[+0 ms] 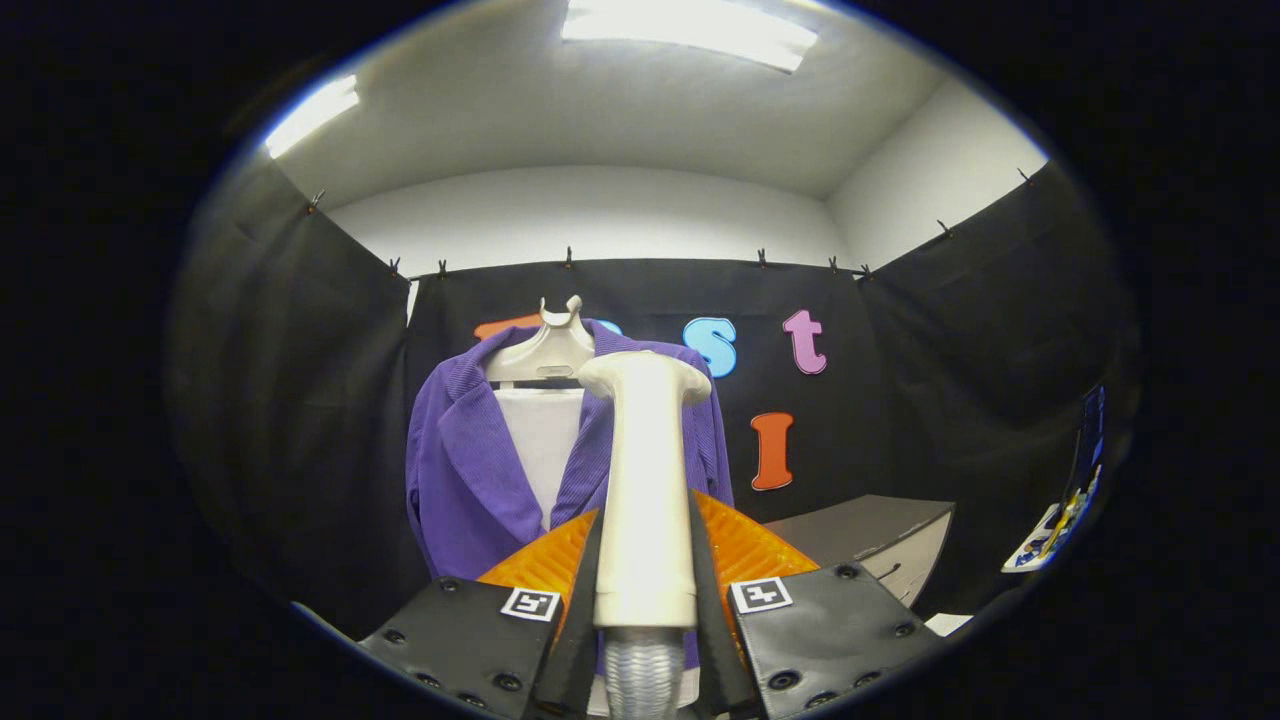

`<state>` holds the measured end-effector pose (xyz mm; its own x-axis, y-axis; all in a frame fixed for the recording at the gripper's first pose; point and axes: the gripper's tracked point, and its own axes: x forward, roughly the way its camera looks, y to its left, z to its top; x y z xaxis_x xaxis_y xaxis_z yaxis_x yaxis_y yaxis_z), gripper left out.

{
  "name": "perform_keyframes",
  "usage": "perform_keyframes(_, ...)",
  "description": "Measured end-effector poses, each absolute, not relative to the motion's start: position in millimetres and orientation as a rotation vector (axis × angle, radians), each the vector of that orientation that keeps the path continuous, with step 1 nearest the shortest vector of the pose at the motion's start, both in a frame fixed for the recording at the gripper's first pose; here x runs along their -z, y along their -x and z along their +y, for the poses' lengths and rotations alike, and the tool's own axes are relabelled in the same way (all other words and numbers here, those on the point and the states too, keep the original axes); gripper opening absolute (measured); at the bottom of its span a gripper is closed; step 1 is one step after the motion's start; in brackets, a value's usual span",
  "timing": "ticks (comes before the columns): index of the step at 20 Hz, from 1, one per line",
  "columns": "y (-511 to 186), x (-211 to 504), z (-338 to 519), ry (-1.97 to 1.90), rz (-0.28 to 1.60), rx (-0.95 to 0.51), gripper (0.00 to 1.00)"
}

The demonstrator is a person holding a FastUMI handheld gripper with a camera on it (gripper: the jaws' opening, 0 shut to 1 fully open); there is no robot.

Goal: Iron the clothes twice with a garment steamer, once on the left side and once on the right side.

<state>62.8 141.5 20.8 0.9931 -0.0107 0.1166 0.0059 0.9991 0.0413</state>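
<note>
In the gripper view, my tool (645, 560) squeezes the steamer (647, 480) tight between both fingers. The purple jacket (470, 470) hangs on its hanger (545, 352) just beyond. I should keep the steamer straight and slide slowly down one side.

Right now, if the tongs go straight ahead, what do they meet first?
Probably the purple jacket on its hanger. The tongs are shut on the steamer, whose head would touch first; depth is unclear.
</note>
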Motion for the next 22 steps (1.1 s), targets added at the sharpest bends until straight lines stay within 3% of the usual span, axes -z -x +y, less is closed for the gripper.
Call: perform_keyframes(22, -136, 39, 165, 0.037, -0.025, 0.050, 0.49)
